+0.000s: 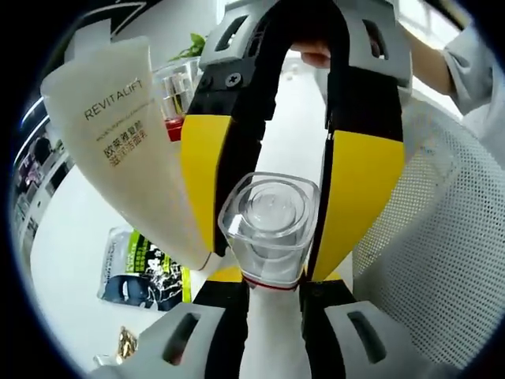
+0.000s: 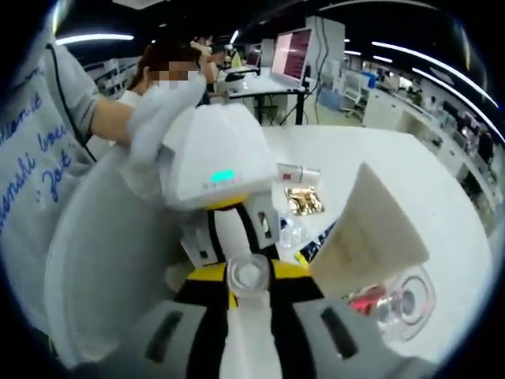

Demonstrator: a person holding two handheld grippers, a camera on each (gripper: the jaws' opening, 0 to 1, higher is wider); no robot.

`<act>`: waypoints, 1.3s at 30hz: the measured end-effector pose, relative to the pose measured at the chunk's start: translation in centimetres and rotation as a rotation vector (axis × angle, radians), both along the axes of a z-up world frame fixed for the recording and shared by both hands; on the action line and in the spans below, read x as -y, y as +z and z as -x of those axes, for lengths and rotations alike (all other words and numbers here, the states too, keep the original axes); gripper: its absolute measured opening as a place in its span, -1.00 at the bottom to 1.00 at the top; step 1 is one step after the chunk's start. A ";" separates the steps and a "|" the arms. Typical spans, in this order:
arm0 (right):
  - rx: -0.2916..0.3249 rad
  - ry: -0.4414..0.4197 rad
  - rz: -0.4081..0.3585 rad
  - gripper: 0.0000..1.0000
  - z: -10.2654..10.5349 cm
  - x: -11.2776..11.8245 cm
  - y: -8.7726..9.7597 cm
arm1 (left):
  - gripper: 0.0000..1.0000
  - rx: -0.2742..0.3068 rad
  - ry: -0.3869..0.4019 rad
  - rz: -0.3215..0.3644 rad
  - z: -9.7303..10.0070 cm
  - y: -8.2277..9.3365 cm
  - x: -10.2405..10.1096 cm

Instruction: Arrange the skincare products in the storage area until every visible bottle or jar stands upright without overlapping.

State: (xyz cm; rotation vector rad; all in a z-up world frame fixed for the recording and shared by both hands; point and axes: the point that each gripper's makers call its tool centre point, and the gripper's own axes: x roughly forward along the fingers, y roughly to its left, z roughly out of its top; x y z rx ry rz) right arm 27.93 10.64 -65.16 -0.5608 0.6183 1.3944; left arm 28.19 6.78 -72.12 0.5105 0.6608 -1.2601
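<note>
White table [image 1: 79,237] in a bright workroom. Both grippers, left gripper [image 1: 270,237] and right gripper [image 2: 249,278], pinch one clear-capped bottle [image 1: 270,225]; a cream tube [image 1: 126,134] stands just beside it.

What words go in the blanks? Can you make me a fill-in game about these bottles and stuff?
1. The big word printed on the white tube is ____.
2. The bottle's clear cap sits between two ____ pads.
3. The thin ring just under that cap is ____.
4. The shiny packet lying on the white table is ____ coloured.

Missing words: REVITALIFT; yellow; red; gold.
</note>
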 end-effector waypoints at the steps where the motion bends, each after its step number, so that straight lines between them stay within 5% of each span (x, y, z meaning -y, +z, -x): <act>1: 0.000 0.001 0.000 -0.61 0.0 0.0 0.0 | -0.58 -0.001 0.001 0.000 0.0 0.1 0.0; 24: -0.016 -0.062 -0.011 -0.49 0.1 1.6 -0.4 | -0.39 0.020 0.030 -0.036 -0.5 0.3 -1.2; 39: -0.066 -0.158 0.103 -0.55 0.2 3.2 -4.9 | -0.41 0.016 0.061 -0.066 -0.7 -0.1 -2.4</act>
